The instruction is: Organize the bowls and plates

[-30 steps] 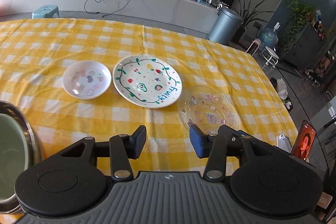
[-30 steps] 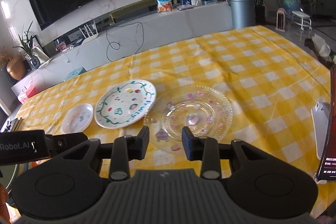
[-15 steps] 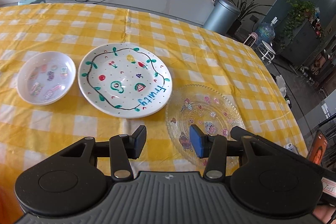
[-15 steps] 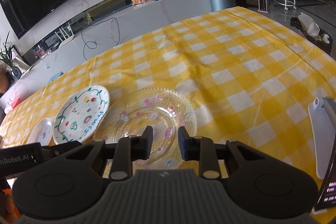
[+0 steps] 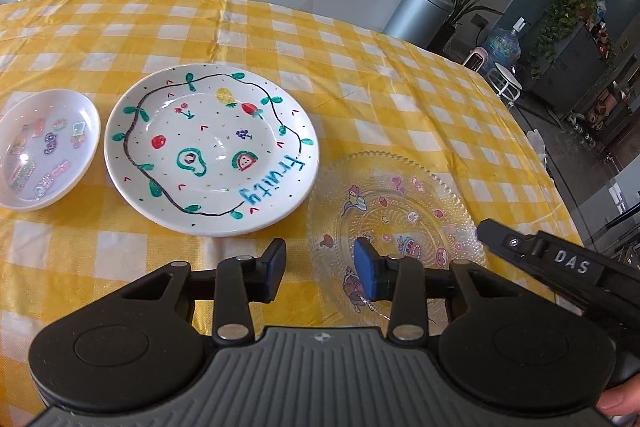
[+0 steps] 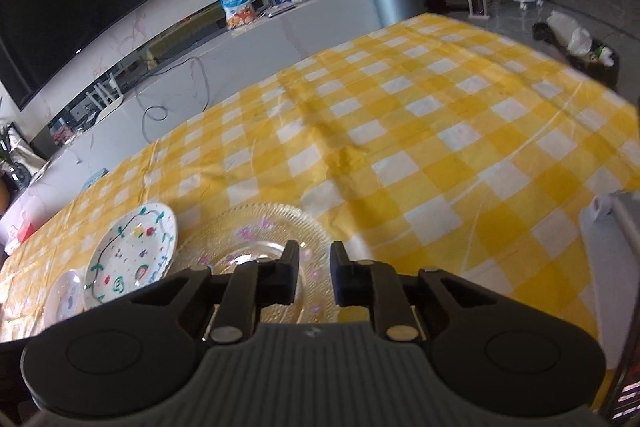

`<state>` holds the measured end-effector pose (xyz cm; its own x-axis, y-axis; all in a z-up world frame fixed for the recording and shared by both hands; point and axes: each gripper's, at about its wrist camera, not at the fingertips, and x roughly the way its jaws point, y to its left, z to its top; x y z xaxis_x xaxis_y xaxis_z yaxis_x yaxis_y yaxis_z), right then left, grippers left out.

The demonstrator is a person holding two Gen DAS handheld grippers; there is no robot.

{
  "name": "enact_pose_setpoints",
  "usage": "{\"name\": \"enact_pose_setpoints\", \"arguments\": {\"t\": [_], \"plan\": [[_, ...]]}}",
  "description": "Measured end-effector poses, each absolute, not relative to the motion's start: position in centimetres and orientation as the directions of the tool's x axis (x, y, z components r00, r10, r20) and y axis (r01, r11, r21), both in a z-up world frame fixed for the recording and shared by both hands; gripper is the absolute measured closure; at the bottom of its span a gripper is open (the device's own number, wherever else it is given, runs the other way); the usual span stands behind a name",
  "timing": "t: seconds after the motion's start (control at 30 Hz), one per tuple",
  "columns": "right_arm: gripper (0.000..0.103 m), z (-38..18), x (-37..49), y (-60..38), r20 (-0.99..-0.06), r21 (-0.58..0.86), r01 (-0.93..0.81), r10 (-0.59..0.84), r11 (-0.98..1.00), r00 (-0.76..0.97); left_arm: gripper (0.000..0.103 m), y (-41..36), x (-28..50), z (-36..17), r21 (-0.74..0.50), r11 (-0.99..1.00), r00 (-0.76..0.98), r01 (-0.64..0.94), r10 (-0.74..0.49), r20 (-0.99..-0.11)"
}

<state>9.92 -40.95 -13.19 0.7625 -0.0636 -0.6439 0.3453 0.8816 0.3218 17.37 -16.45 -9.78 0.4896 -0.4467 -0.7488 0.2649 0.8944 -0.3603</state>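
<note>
Three dishes lie in a row on the yellow checked tablecloth: a small white dish (image 5: 44, 147) with stickers, a white plate (image 5: 212, 151) painted with fruit, and a clear glass plate (image 5: 396, 223). My left gripper (image 5: 320, 267) hovers low over the glass plate's near left rim. Its jaws are closing, with the rim in the gap but no pad pressing on it. My right gripper (image 6: 315, 269) is over the near right part of the glass plate (image 6: 256, 227), its jaws closing to a narrow gap with nothing pinched. The painted plate (image 6: 132, 247) lies left of it.
A white phone stand (image 6: 608, 227) stands at the table's right edge, close to my right gripper. One finger (image 5: 540, 259) of the right gripper reaches over the glass plate's right rim. Yellow cloth stretches beyond the plates to the far edge.
Both grippers have come forward and down toward the glass plate, which now looms larger. Both pairs of jaws have narrowed. The metal bowl at the left has left the left wrist view.
</note>
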Motion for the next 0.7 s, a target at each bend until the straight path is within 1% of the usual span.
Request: {"name": "enact_pose_setpoints", "arguments": {"t": [0.07, 0.23, 0.33, 0.37, 0.7], "plan": [[0.088, -13.0, 9.9, -41.3, -0.635, 0.312, 0.346, -0.077, 0.885, 0.769, 0.062, -16.6, 17.4, -9.8, -0.358, 0.893, 0.495, 0.272, -0.449, -0.744], [0.088, -14.1, 10.5, -41.9, -0.668, 0.317, 0.369, -0.070, 0.874, 0.740, 0.073, -17.0, 17.5, -9.9, -0.360, 0.890, 0.489, 0.281, -0.455, -0.744], [0.092, -14.8, 10.6, -42.0, -0.681, 0.334, 0.371, -0.050, 0.867, 0.731, 0.080, -17.3, 17.5, -9.8, -0.337, 0.897, 0.496, 0.286, -0.439, -0.749], [0.094, -14.9, 10.6, -42.0, -0.680, 0.344, 0.369, -0.042, 0.864, 0.732, 0.083, -17.3, 17.5, -9.8, -0.329, 0.900, 0.500, 0.286, -0.433, -0.750], [0.097, -14.5, 10.2, -41.1, -0.687, 0.327, 0.378, -0.056, 0.866, 0.724, 0.086, -16.7, 17.1, -9.2, -0.321, 0.901, 0.511, 0.293, -0.431, -0.744]]}}
